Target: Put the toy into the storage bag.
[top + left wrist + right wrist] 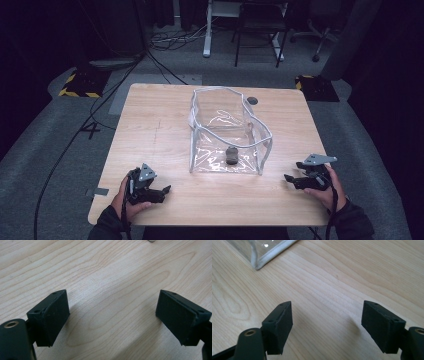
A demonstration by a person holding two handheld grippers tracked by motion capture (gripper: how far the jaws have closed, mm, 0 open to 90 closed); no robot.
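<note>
Left tongs [161, 191] open, nothing between the pads, low over the table [160, 130] near its front left corner, held in the left hand [125, 197]; in the left gripper view, left tongs [112, 317] over bare wood grain only. Right tongs [290, 179] open, empty, near the front right edge, held in the right hand [327, 190], tips pointing toward the middle; in the right gripper view, right tongs [327, 325] just above the wood, white-trimmed corner of the bag [265, 253] well ahead at upper left. Between both tongs, further back on the table: clear bag [225, 132], upright, top open, white trim along the rim. Small dark object [231, 156] on the bag floor, near its front wall. Both tongs clear of the bag, no contact.
</note>
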